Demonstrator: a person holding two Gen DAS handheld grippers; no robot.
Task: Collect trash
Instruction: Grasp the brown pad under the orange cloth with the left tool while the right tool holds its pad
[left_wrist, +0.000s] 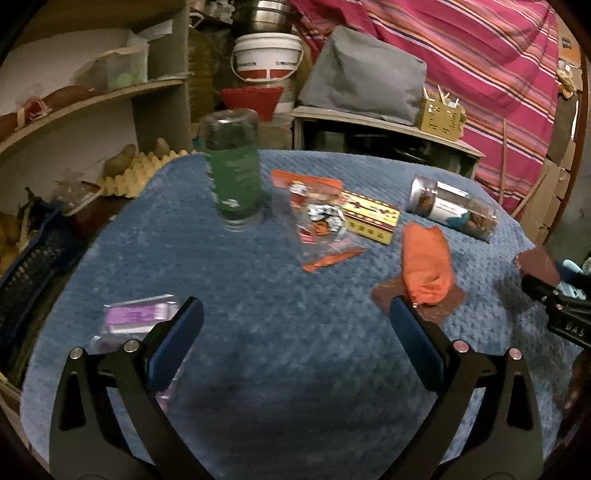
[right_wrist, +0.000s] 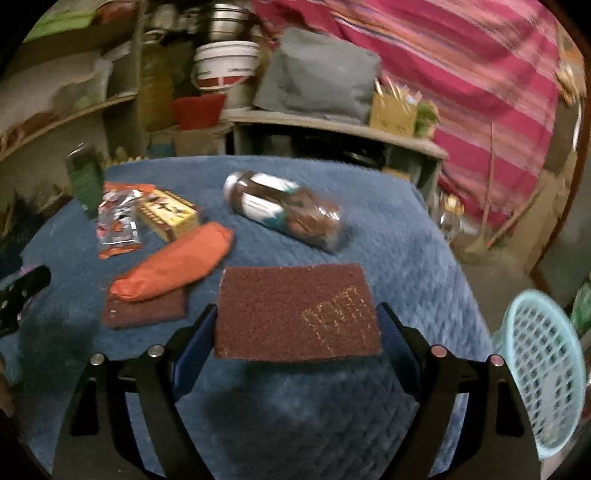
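Note:
My right gripper is shut on a brown scouring pad, which hangs flat just above the blue quilted table cover. On the cover lie an orange packet resting on a second brown pad, a yellow box, a clear-and-orange wrapper and a toppled jar. My left gripper is open over bare cover with nothing between its fingers. A purple packet lies just left of its left finger, and the orange packet lies beyond its right finger. A green bottle stands upright farther back.
A light blue plastic basket stands off the table's right edge. Behind the table are shelves, a white bucket, a grey bundle and a striped pink cloth. A dark blue crate sits at the left.

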